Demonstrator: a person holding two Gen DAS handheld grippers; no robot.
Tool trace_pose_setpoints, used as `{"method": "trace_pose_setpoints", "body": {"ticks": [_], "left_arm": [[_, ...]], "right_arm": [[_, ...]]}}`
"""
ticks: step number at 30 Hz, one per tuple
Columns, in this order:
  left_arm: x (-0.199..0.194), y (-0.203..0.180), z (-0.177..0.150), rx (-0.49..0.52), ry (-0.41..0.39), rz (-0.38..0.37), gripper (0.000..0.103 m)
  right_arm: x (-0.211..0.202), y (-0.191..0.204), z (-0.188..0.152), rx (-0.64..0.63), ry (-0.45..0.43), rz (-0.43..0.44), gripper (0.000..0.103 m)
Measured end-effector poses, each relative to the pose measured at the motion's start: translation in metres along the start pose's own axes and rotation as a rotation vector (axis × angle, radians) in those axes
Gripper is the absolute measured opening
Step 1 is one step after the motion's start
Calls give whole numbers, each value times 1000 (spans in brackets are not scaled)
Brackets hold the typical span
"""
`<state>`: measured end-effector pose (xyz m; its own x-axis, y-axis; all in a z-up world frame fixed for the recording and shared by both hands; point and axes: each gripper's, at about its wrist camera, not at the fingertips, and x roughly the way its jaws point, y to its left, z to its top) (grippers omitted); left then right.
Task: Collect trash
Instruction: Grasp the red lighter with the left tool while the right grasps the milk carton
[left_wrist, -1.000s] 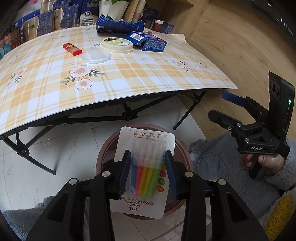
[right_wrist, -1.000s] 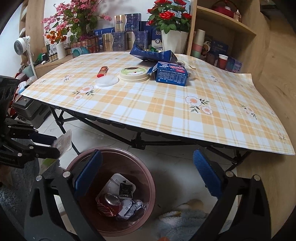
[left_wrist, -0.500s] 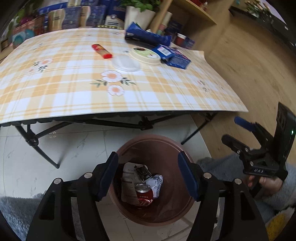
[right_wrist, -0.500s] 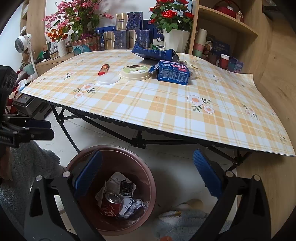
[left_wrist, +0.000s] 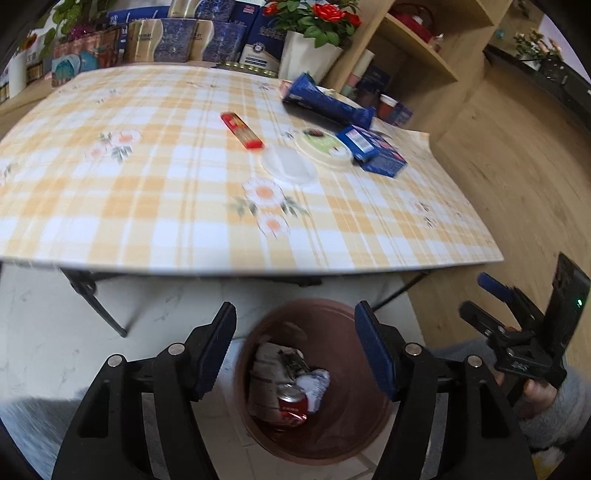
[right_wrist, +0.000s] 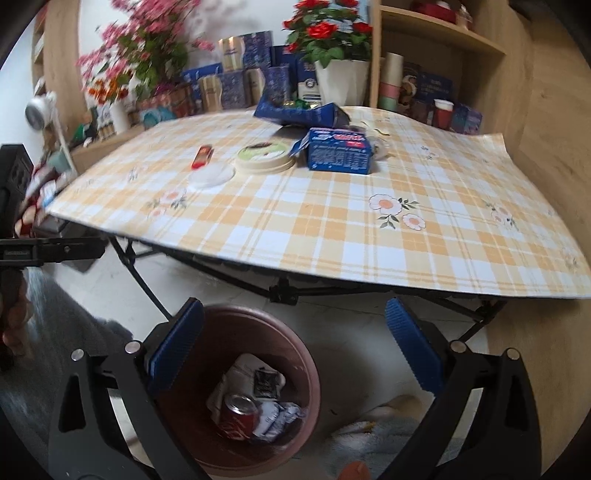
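Note:
A brown trash bin (left_wrist: 343, 321) (right_wrist: 295, 354) stands on the floor by the table's front edge and holds a red can (left_wrist: 291, 408) (right_wrist: 238, 415), a white package and wrappers. My left gripper (left_wrist: 295, 347) is open and empty above the bin. My right gripper (right_wrist: 295, 354) is open and empty over the bin's right side; it also shows in the left wrist view (left_wrist: 491, 299). On the checked tablecloth (left_wrist: 147, 206) lie a red wrapper (left_wrist: 242, 131) (right_wrist: 202, 157), a white lid (left_wrist: 290, 168) (right_wrist: 211, 176), a cream round tub (left_wrist: 325, 147) (right_wrist: 264, 157), a blue box (left_wrist: 373, 149) (right_wrist: 338, 155) and a blue bag (left_wrist: 325, 101) (right_wrist: 299, 110).
Black folding table legs (right_wrist: 284, 291) stand behind the bin. Boxes, a white flower pot (right_wrist: 341, 86) and flowers line the table's far edge. A wooden shelf (right_wrist: 443, 55) stands at the right. The floor is white tile (left_wrist: 55, 332).
The left gripper opened and let the marker pack fall into the bin, then lifted and tilted up toward the table. The right gripper rose slightly and stayed open.

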<state>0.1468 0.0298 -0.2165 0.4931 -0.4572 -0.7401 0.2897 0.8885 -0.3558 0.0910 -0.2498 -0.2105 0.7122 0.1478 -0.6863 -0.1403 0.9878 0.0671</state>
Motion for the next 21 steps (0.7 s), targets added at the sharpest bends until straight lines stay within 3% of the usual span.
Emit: {"method": "trace_pose_setpoints", "body": {"ticks": [6, 11, 19, 21], "left_arm": [[6, 15, 69, -72, -47, 41, 54], [45, 19, 122, -48, -30, 124, 54], [112, 28, 172, -79, 23, 205, 50], [122, 29, 179, -70, 36, 251, 42]], "right_arm": [[6, -19, 21, 76, -22, -9, 97], [13, -41, 40, 146, -52, -22, 97], [24, -63, 51, 201, -40, 0, 97], [25, -63, 53, 173, -46, -27, 97]]}}
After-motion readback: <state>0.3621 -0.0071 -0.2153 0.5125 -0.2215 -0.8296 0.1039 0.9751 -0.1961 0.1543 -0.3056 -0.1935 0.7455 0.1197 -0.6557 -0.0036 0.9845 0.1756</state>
